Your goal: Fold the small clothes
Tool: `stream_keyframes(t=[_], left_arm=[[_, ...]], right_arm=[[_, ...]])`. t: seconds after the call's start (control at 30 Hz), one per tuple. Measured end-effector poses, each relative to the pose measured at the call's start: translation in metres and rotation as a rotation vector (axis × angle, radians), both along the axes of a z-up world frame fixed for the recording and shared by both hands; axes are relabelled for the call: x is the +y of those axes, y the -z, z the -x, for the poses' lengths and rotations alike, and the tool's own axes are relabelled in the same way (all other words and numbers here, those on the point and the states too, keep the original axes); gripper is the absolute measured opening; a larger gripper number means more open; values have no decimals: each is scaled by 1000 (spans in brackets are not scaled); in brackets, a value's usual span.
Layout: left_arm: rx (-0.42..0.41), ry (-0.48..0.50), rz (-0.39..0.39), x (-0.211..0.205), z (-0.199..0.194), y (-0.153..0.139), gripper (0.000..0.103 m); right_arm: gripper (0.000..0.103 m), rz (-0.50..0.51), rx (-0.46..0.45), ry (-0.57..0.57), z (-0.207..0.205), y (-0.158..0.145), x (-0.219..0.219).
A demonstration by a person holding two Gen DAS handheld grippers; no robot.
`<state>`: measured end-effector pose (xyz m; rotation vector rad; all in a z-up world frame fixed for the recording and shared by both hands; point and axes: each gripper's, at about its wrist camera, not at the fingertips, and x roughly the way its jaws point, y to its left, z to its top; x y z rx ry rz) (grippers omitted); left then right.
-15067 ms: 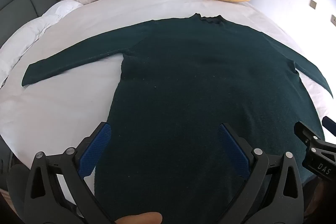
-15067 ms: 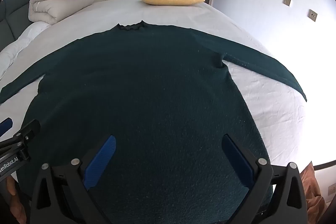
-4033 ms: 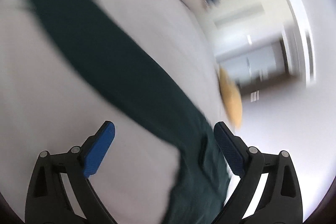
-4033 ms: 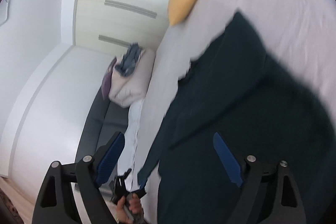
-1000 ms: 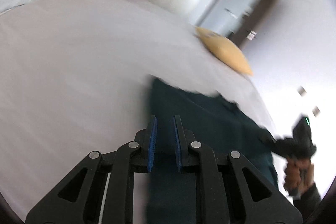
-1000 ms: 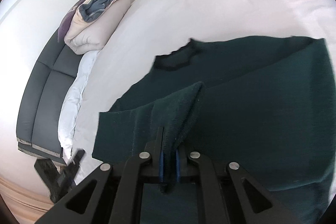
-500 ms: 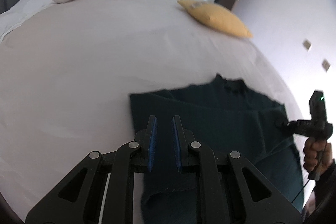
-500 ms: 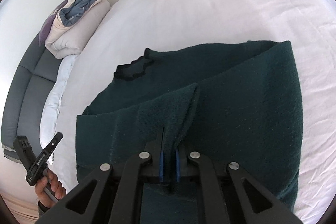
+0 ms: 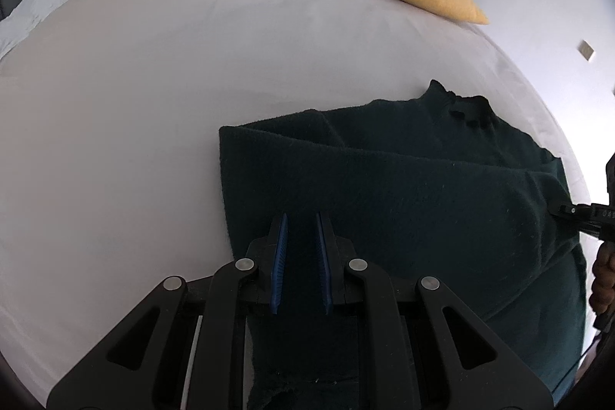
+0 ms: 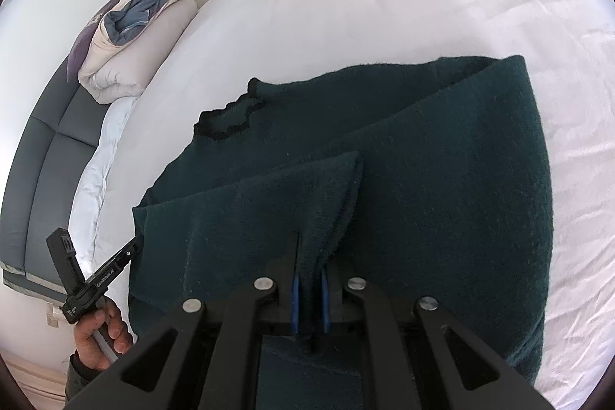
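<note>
Bright daylight floods both views, glare whitening the bedsheet (image 10: 499, 6) at right (detail lost there); sharp focus, fisheye-bent edges, dark corners.

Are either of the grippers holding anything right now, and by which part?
The right gripper is shut on the dark green sweater, pinching a folded-over sleeve near its end. The left gripper is nearly closed over the sweater, with nothing visibly pinched between its pads.
</note>
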<state>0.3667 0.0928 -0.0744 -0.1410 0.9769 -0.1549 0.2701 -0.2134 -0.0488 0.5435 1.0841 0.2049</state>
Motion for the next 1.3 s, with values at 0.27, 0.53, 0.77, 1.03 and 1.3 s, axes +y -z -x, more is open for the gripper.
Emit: stream_keyframes(t=[0.27,0.53,0.77,1.03,1.3], left_arm=[[-11,-61,86,35,0,-13,14],[-33,-80,53,49,-12,-27,14],[-16,-31,-13,19,-18,-8,14],[-35,-43,-23,16,-20,-10,14],[-55,14,-112,-3,-20,-18,14]], right_arm=[[8,-2,3,16,2,4,-8],[8,1,-2,22,-1,2,-8],[8,28,-7,36,0,-1,-9],[8,19,-3,28,1,5,-12],[9,68,7,8,5,-5,-1]])
